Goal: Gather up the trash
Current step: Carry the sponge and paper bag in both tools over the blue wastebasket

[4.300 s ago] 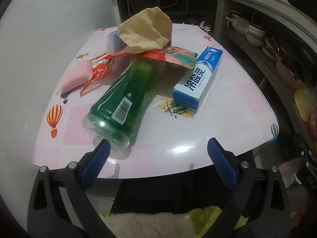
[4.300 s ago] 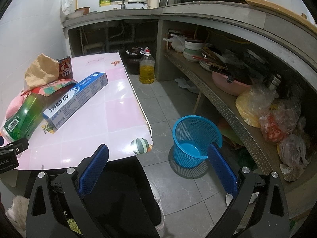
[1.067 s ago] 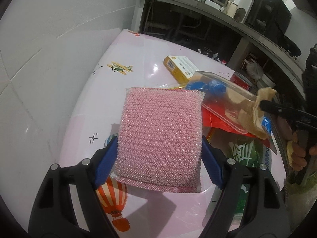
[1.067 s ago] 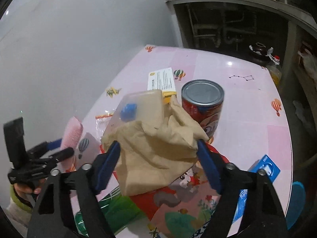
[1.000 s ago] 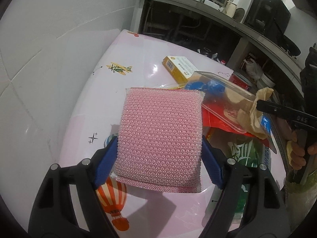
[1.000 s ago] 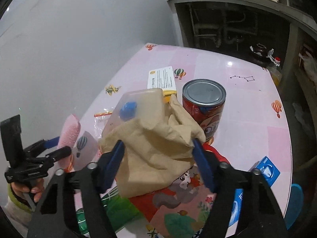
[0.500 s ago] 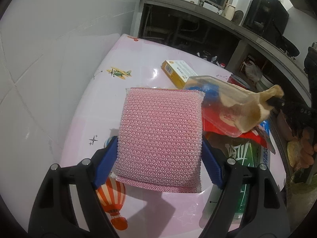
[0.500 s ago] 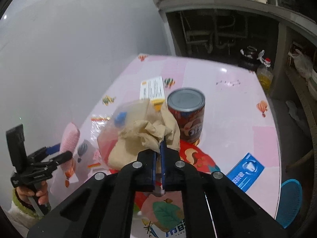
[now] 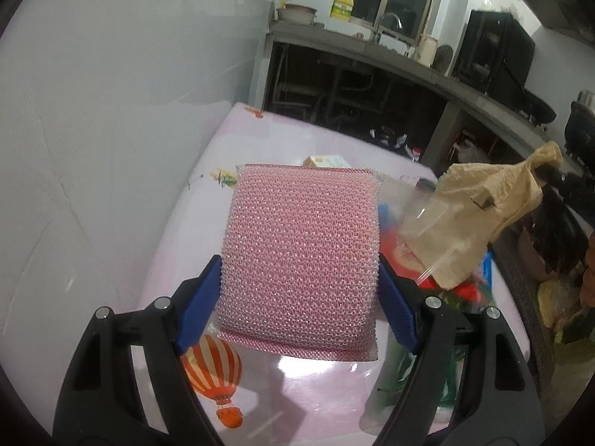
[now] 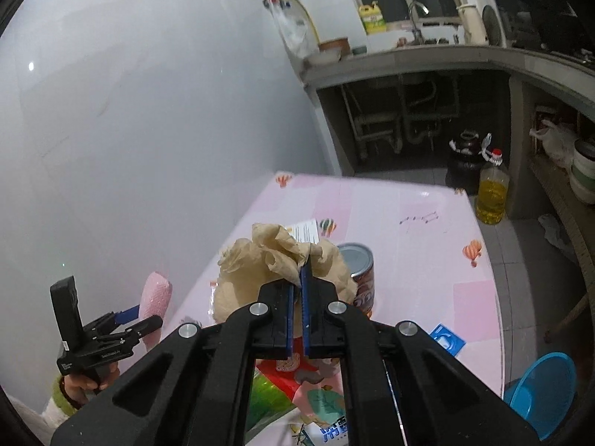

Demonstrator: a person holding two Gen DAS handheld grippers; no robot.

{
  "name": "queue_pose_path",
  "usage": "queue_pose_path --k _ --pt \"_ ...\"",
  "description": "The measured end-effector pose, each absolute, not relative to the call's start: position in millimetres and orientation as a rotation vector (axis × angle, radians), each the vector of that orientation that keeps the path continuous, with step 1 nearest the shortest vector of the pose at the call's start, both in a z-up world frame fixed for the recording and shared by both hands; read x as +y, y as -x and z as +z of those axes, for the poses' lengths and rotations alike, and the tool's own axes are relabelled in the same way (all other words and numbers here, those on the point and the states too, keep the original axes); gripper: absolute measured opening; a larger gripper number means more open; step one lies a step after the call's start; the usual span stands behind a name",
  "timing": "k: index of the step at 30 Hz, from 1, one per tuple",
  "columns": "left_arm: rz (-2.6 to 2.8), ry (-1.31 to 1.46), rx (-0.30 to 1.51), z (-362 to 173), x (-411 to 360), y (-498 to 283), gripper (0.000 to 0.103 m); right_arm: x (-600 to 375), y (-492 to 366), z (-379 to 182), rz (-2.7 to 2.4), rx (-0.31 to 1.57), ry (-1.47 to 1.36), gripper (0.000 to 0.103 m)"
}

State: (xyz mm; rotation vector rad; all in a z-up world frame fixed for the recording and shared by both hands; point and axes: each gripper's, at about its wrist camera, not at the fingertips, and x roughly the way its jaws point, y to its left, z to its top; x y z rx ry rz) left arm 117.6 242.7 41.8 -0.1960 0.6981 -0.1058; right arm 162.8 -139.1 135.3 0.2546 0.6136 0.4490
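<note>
My left gripper [image 9: 299, 275] is shut on a pink mesh sponge [image 9: 301, 260], its blue pads pressing both sides, and holds it above the pink table [image 9: 260, 141]. In the right wrist view the same sponge [image 10: 156, 293] and left gripper [image 10: 126, 319] show at lower left in a person's hand. My right gripper [image 10: 300, 271] is shut on a crumpled brown paper bag [image 10: 260, 260], pinching its top. The bag [image 9: 476, 215] hangs lifted at the right of the left wrist view, with a clear plastic wrapper [image 9: 409, 215] beside it.
A red can [image 10: 359, 271], a green bottle [image 10: 267, 397], a blue toothpaste box [image 10: 448, 338] and a yellow box [image 9: 327, 160] lie on the table. A blue basket [image 10: 543, 390] stands on the floor at right, an oil bottle [image 10: 491, 193] beyond. A white wall runs along the left.
The right gripper closed on the top of the brown paper bag and lifted it off the pile. The left gripper rose a little with the pink sponge still in it.
</note>
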Motion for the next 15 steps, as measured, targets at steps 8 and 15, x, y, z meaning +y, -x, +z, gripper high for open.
queue_pose_path --k 8,15 --pt "-0.118 0.202 0.623 73.2 232.2 -103.5 0.075 -173.6 -141.7 156.2 0.4 0.53 -0.293 0.003" --pt "-0.213 0.199 0.584 95.9 199.6 -105.1 0.075 -222.8 -113.7 167.7 0.289 0.45 -0.317 0.003"
